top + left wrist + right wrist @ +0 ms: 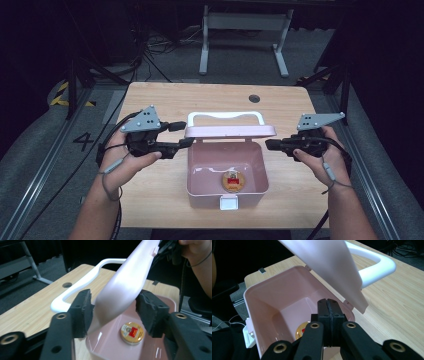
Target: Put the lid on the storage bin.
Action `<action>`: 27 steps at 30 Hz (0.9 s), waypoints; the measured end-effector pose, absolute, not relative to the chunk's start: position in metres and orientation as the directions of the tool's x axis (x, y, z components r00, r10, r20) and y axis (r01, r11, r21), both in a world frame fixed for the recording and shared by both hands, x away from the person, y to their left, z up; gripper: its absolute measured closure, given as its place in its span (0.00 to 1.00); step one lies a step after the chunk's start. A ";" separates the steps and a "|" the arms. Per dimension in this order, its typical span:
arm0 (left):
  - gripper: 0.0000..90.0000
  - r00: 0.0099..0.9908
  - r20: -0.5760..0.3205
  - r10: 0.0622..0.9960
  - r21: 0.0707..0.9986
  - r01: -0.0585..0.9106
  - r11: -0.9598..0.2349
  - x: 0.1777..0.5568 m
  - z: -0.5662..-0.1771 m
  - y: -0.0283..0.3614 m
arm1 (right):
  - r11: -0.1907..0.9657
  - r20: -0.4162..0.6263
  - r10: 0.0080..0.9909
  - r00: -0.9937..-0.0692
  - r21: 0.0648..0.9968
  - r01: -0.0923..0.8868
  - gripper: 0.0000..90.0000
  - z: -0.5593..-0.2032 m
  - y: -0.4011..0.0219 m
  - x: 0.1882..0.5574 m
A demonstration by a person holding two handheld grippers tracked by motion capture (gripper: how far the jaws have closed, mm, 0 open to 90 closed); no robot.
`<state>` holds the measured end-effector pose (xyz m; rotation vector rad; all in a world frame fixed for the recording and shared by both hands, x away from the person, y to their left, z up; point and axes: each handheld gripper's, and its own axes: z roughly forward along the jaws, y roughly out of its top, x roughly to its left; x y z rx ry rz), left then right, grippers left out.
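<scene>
1. Left hand (131,159) holds the left gripper (183,134) at the pink box's left side. Jaws spread apart, either side of the lid's corner; in the left gripper view the lid (125,287) passes between the pads (83,308), and I cannot tell whether they touch it.
2. Pink box (200,192) sits mid-table on the wooden table (150,100), lid raised and tilted, white handle (225,116) on the far side, white latch (228,202) on the near wall.
3. Round tin (233,180), gold rim and red label, lies on the box floor toward the near wall.
4. Right hand (320,160) holds the right gripper (268,144) just right of the box. Jaws pressed together, nothing between them.
</scene>
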<state>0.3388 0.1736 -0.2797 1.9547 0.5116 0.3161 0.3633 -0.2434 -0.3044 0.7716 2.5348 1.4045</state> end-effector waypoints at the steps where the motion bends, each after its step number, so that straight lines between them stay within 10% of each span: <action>1: 0.51 0.870 -0.010 0.492 0.900 0.222 -0.375 0.338 -0.280 0.177 | 0.431 0.118 0.499 -0.858 0.825 0.365 1.00 -0.304 -0.243 0.364; 27: 0.47 0.709 -0.016 0.705 0.875 0.352 -0.334 0.367 -0.301 0.245 | 0.454 0.112 0.490 -0.865 0.814 0.363 1.00 -0.303 -0.241 0.360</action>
